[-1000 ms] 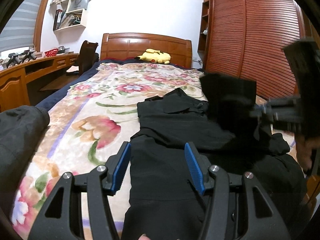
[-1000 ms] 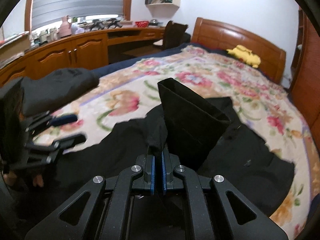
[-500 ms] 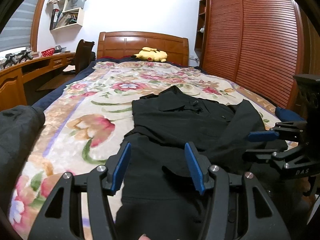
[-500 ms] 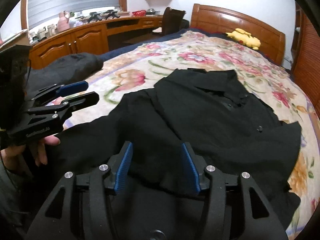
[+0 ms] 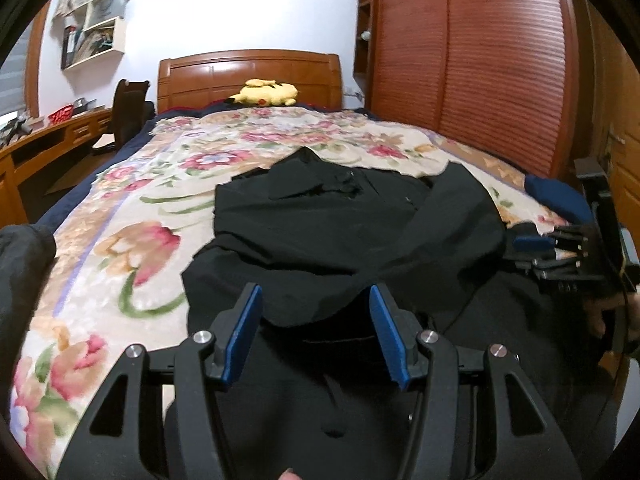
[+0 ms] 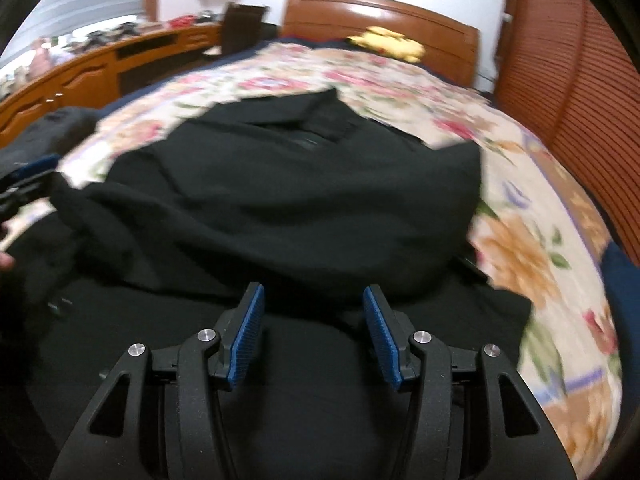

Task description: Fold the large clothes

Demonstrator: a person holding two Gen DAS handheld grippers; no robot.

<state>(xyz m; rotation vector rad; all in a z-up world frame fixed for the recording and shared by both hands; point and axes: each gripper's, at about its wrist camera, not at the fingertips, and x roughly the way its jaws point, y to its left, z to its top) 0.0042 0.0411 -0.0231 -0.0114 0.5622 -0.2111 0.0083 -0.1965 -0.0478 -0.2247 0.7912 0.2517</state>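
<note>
Black shirt [image 5: 340, 220] lies on the floral bedspread [image 5: 120, 240], seemingly partly folded; left gripper [image 5: 316, 332] and right gripper [image 6: 312, 332] jaws spread, empty.

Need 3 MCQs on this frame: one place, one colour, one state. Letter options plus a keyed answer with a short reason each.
1. Where does the yellow plush toy lie?
A. by the headboard
B. on the desk
C. on the black garment

2. What colour are the gripper pads?
A. red
B. blue
C. white

3. How do the left gripper and right gripper stand?
A. both shut on cloth
B. one open, one shut
C. both open, holding nothing

Answers: 1 A, the toy rests at the far end of the bed against the headboard. 2 B, the pads are blue in both wrist views. 3 C, each pair of pads stands wide apart above the black garment.
</note>
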